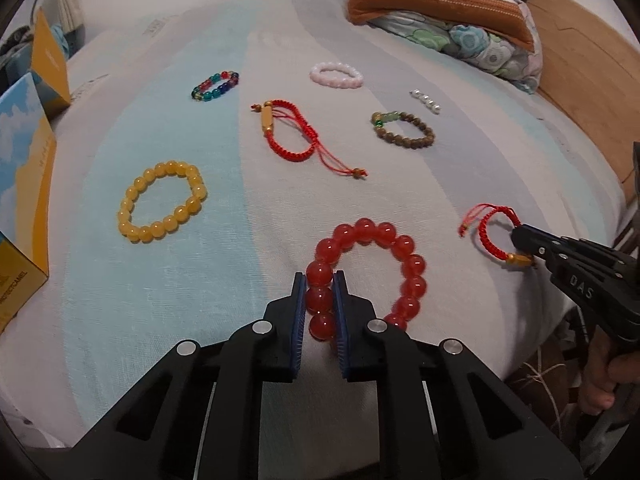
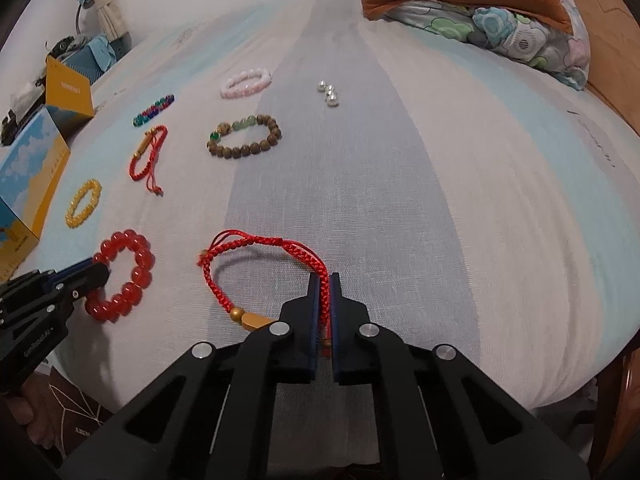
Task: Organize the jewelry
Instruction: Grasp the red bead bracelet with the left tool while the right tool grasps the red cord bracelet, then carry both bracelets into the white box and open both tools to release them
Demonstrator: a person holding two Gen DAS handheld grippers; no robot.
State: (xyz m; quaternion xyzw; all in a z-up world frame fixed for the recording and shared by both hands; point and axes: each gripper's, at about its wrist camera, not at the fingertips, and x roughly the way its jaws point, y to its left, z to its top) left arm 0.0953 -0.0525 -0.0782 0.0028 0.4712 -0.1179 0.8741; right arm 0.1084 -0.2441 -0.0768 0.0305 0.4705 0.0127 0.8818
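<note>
Bracelets lie spread across the bed (image 2: 460, 200), and little sorting looks done so far — none sits in the yellow-and-blue box (image 1: 24, 200) off to the left of the fingers, and I cannot tell where they are meant to go.

Two are in hand. The left gripper (image 1: 320, 300) has its fingers pinched on the near-left beads of the red bead bracelet (image 1: 366, 276); its ring lies flat on the bed, reaching ahead and to the right of the fingertips. The right gripper (image 2: 324, 304) has its fingers pressed on the cord of the red braided bracelet (image 2: 256, 264), whose loop stretches ahead and left of the fingers, long axis running left to right, gold bead near the left finger.

Left untouched, well ahead of both: the yellow bead bracelet (image 1: 162, 202), a second red cord bracelet (image 1: 288, 136), brown bead bracelet (image 1: 404, 128), multicolour bracelet (image 1: 216, 86), pink bracelet (image 1: 336, 75) and pearls (image 1: 426, 102).
</note>
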